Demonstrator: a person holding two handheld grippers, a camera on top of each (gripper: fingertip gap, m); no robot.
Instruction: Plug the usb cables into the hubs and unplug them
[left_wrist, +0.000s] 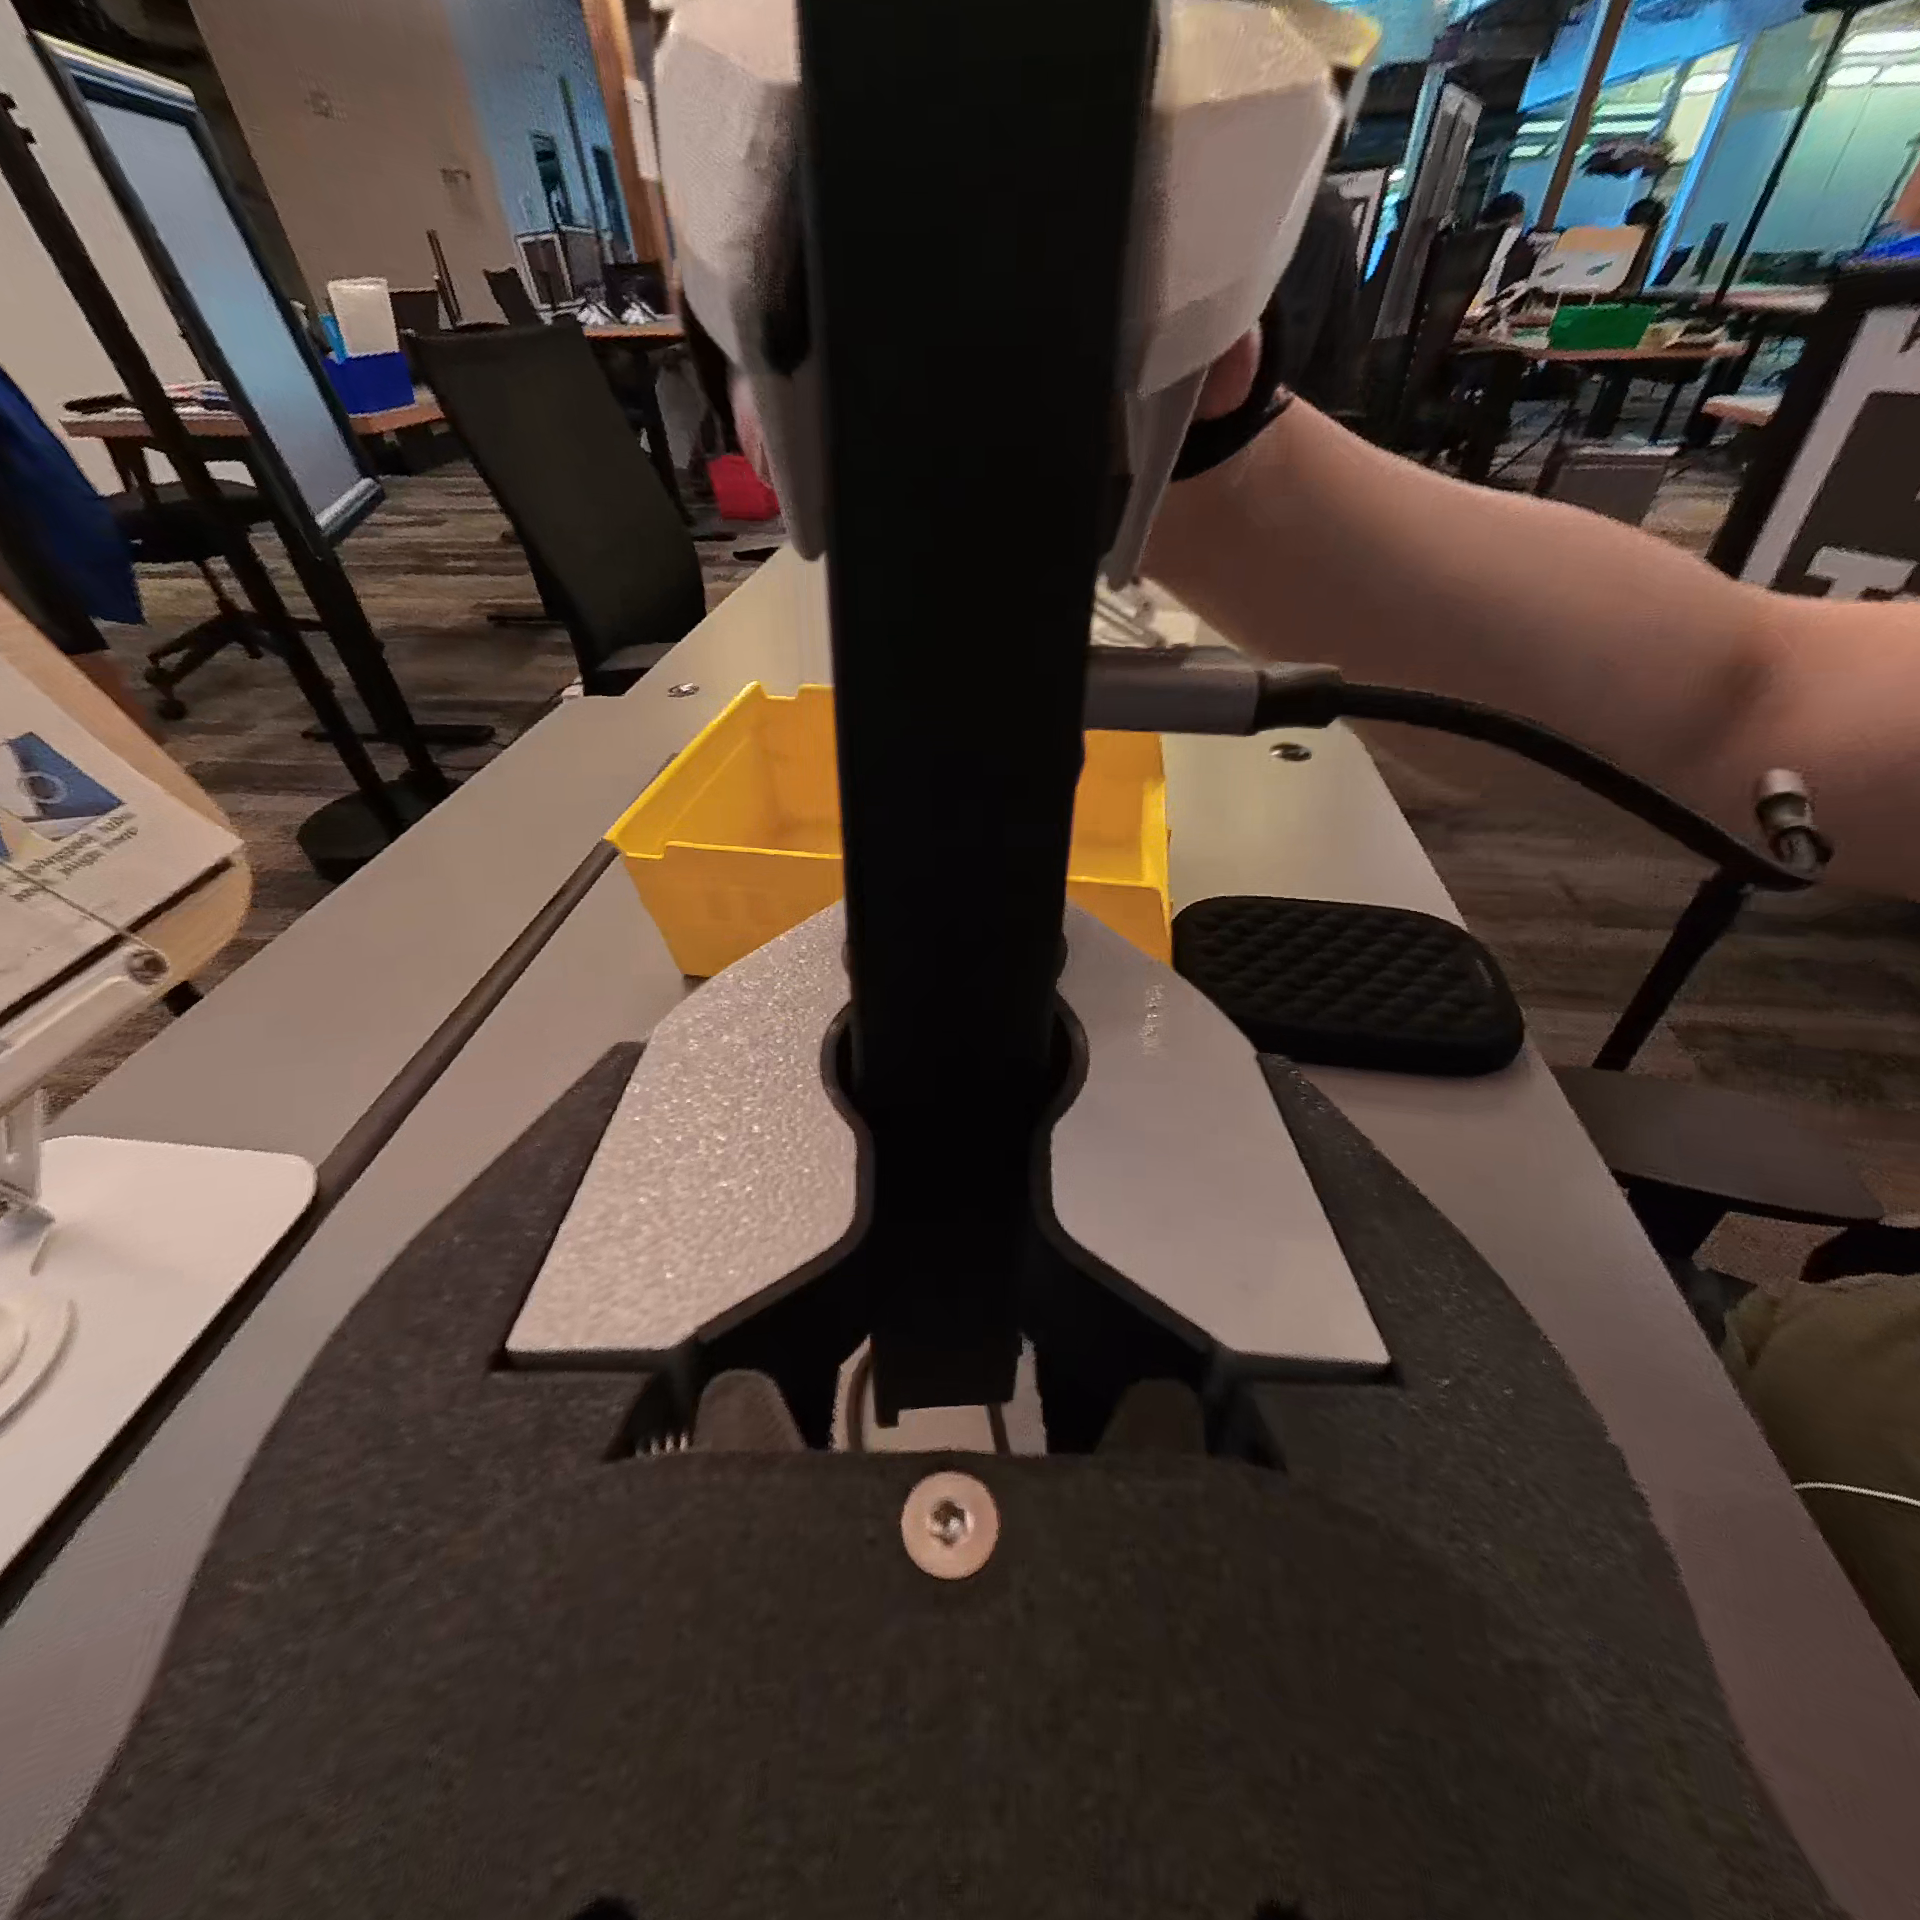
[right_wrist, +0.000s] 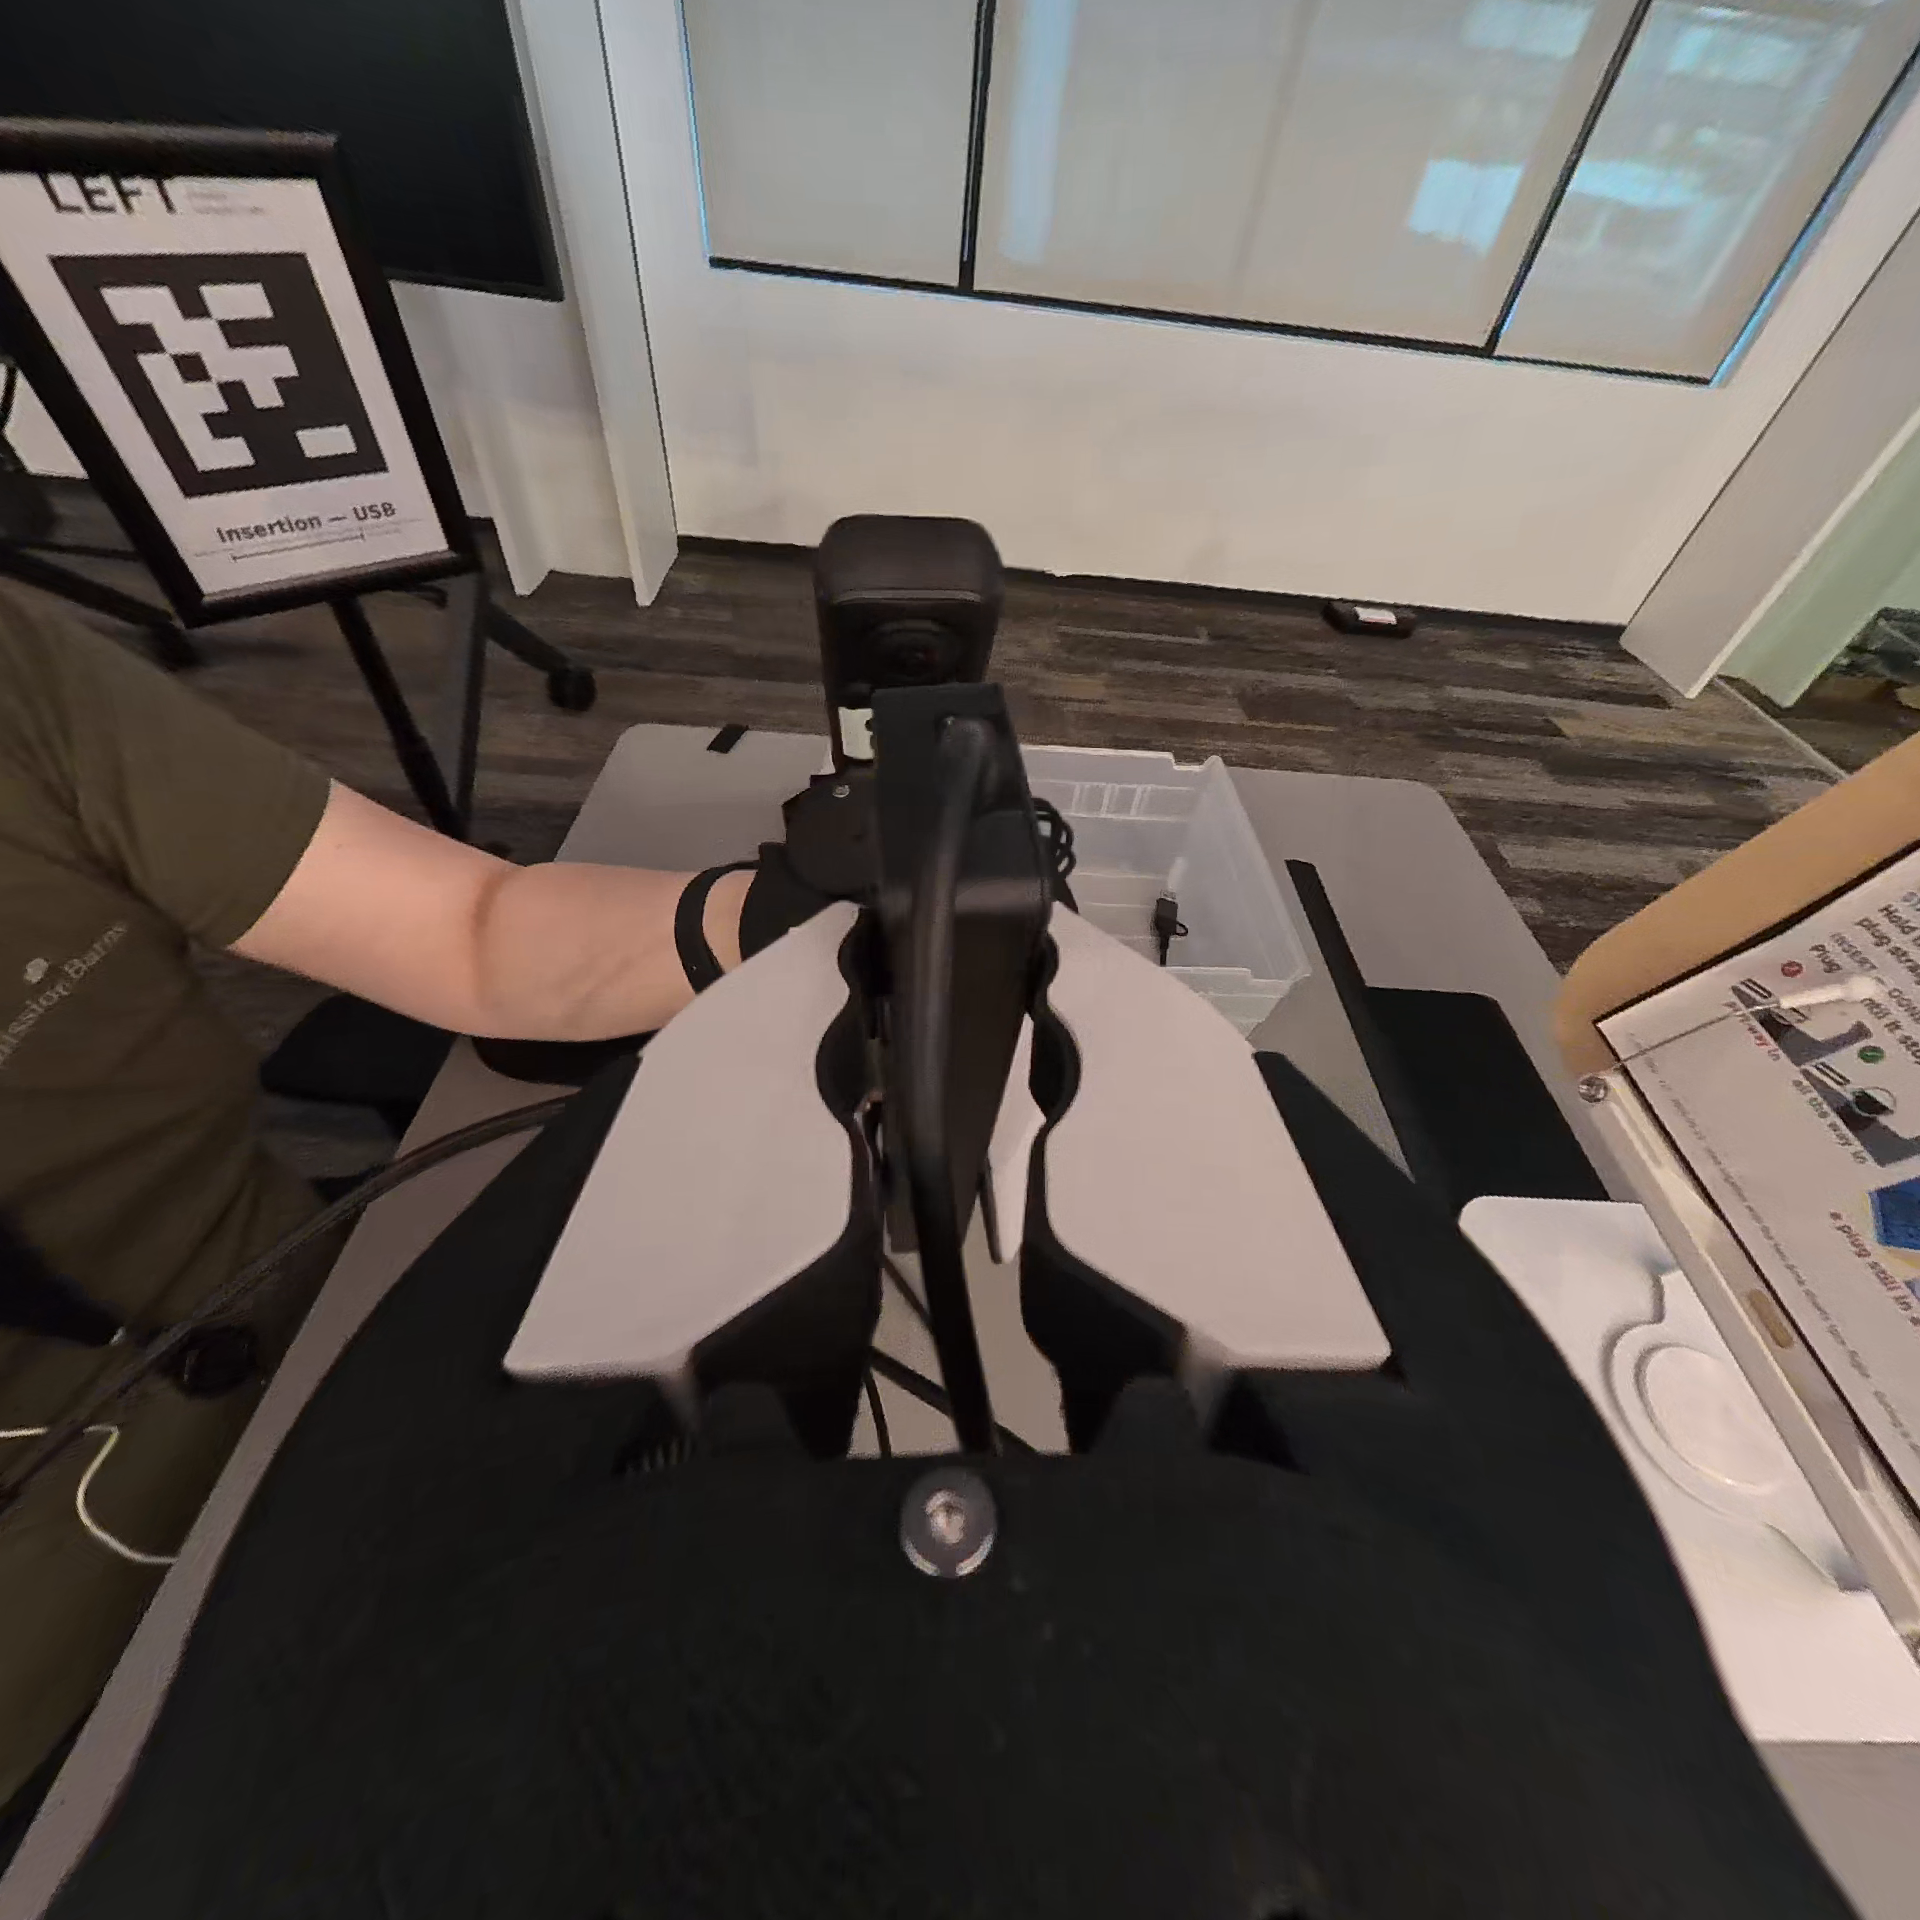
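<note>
A long black usb hub (left_wrist: 966, 520) runs forward from my left gripper (left_wrist: 951, 987), which is shut on its near end. My right gripper's white fingers (left_wrist: 1226, 208) straddle the hub's far end. A grey usb plug (left_wrist: 1174, 694) with a black cable (left_wrist: 1507, 748) sits at the hub's right side, just below those fingers. In the right wrist view my right gripper (right_wrist: 951, 997) is shut around the hub (right_wrist: 1003, 935), with a black cable (right_wrist: 930, 1091) running between the fingers beside it. The left gripper's body (right_wrist: 831, 821) faces it, its fingertips hidden.
A yellow bin (left_wrist: 727, 831) and a black quilted pad (left_wrist: 1340, 977) lie on the grey table behind the hub. A clear bin (right_wrist: 1226, 831) holds a loose cable (right_wrist: 1166, 925). An instruction board (right_wrist: 1766, 1091) stands at the right, a marker sign (right_wrist: 218, 364) at the left. About 9 cm separates my left fingertips from my right.
</note>
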